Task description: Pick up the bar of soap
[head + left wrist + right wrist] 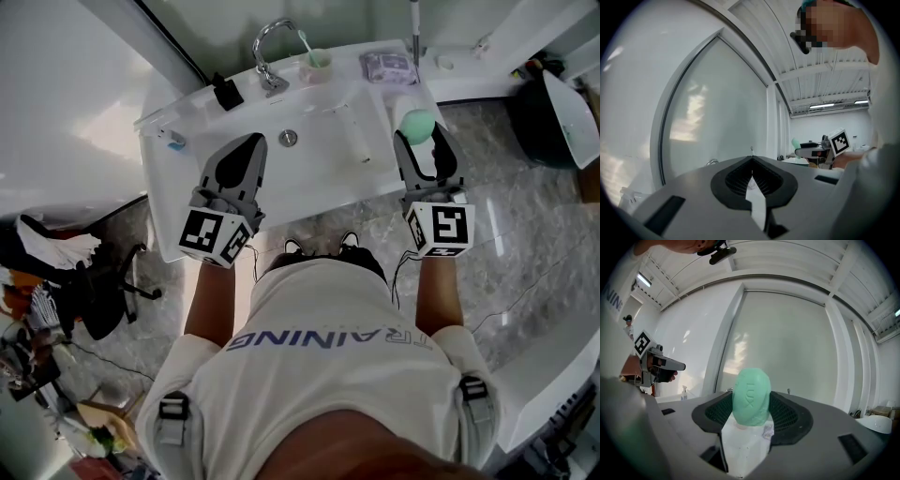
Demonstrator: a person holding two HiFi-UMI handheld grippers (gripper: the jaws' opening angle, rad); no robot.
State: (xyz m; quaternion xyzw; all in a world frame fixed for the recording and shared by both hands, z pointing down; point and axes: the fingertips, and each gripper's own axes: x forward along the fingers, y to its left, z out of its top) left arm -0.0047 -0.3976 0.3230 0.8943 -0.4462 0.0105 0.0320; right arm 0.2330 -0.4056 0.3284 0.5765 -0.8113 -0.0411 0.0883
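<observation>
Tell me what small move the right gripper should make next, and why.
Probably hold the grip steady: the right gripper is closed on the green soap, which stands upright between its jaws, apparently lifted off the sink counter. The pick looks done.

Landmark: drain (288, 138), in the middle of the sink (323, 178).
- Faucet (270, 56): behind drain, on back rim.
- Cup (317, 64): just right of faucet.
- Packet (387, 66): further right, on back ledge.
- Block (226, 94): behind-left of drain.
- Bottle (174, 141): left of drain, on left rim.
- Left gripper (251, 142): just left of drain, over sink front.
- Right gripper (421, 141): well right of drain; soap (417, 122) between its jaws.
- Chair (103, 281): on floor, far left and before drain.
</observation>
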